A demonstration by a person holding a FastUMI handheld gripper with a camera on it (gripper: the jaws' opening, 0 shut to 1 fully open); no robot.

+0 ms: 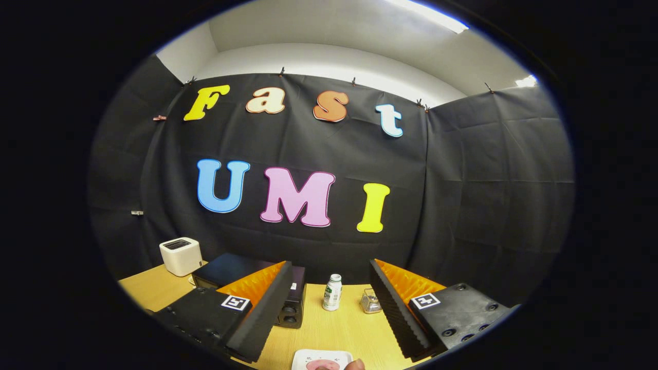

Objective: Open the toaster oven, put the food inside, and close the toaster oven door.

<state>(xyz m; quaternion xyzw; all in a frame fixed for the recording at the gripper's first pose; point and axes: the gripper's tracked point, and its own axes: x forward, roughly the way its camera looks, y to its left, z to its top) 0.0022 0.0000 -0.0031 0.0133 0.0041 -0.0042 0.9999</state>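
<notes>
My gripper [329, 318] is held high above the wooden table [334, 329], open, with nothing between its fingers. A black toaster oven [234, 270] sits on the table beyond and partly behind the left finger [257, 318]; its front with round knobs [290, 311] peeks out beside that finger. I cannot tell how its door stands. A white plate [321, 359] with pink food [323, 365] on it lies close below, between the fingers. A small brown piece [354, 365] rests at the plate's right side.
A white box-shaped appliance [180, 256] stands at the table's far left by the cloth wall. A small white bottle [332, 292] and a small wire basket [370, 301] stand on the table beyond the fingers, near the back wall.
</notes>
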